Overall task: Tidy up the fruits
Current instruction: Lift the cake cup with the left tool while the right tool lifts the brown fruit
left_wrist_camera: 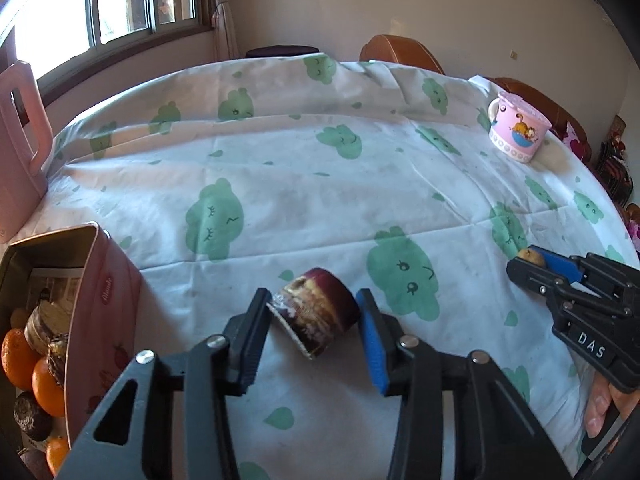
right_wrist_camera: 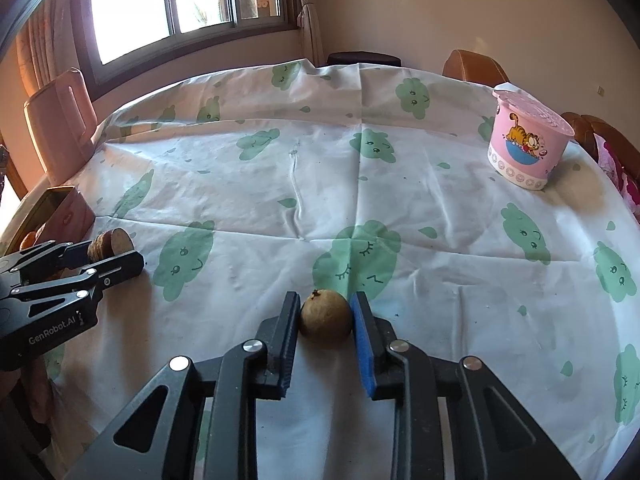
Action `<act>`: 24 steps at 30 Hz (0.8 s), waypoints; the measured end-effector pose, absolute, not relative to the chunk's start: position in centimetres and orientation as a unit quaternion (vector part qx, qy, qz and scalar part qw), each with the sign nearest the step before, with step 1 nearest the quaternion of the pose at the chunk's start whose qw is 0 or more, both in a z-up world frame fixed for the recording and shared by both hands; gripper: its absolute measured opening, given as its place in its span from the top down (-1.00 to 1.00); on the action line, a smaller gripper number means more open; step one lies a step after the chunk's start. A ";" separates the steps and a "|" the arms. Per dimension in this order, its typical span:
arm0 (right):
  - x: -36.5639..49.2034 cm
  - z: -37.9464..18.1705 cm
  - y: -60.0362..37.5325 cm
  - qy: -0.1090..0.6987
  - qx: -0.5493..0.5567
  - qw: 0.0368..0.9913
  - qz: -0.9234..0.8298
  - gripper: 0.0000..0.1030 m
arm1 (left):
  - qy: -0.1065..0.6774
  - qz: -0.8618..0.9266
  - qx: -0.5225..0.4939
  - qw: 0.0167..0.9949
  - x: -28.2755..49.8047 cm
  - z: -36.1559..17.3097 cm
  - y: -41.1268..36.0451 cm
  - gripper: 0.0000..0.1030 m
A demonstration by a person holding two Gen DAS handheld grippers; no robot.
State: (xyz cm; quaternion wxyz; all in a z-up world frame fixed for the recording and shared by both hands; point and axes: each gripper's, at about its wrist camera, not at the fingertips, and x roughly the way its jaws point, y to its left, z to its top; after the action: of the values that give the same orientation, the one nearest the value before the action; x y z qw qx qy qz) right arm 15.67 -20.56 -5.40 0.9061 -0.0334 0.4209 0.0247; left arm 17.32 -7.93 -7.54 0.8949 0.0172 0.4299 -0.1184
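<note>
- In the left wrist view, the left tongs (left_wrist_camera: 314, 328) sit low over the counter (left_wrist_camera: 280, 200), which wears a white cloth printed with green clouds.
- A short cylindrical, dark-wrapped piece (left_wrist_camera: 316, 312) lies tilted on the cloth between the two pads; the black pad touches its left end and the blue pad its right end, so the tongs are clamped on it.
- To the left, just beside these tongs, stands an open pink tin (left_wrist_camera: 96, 304) holding oranges (left_wrist_camera: 24, 360) and more dark-wrapped pieces.
- At the right edge the right tongs (left_wrist_camera: 530, 261) appear from the side, closed on a small brown fruit (left_wrist_camera: 531, 258) at their tips, well apart from the tin.
- A pink cartoon cup (left_wrist_camera: 518, 128) stands far back on the right.
- In the right wrist view, the small brown fruit (right_wrist_camera: 326, 318) rests on the cloth squarely between the pads of the right tongs (right_wrist_camera: 326, 322); both pads press its sides.
- At the left, the left tongs (right_wrist_camera: 108, 254) hold the wrapped piece (right_wrist_camera: 111, 243) beside the pink tin (right_wrist_camera: 68, 212).
- The pink cartoon cup (right_wrist_camera: 524, 144) stands upright at the far right.
</note>
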 end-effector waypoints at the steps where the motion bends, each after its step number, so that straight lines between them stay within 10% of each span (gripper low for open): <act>1: 15.6 -5.3 -20.5 0.418 -0.033 0.907 0.027 0.46 | 0.429 -0.122 0.014 0.895 17.3 -7.5 -7.9 0.13; 24: 13.0 -3.1 -20.0 0.340 -0.036 0.938 0.052 0.46 | 0.356 -0.128 0.018 0.925 15.1 -5.3 -7.7 0.13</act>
State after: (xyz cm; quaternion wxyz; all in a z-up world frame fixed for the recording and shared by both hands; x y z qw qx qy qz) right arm 13.02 -19.99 -3.05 0.9385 -0.0355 0.3395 0.0520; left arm 15.08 -7.72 -5.31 0.9255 0.0175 0.3560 -0.1283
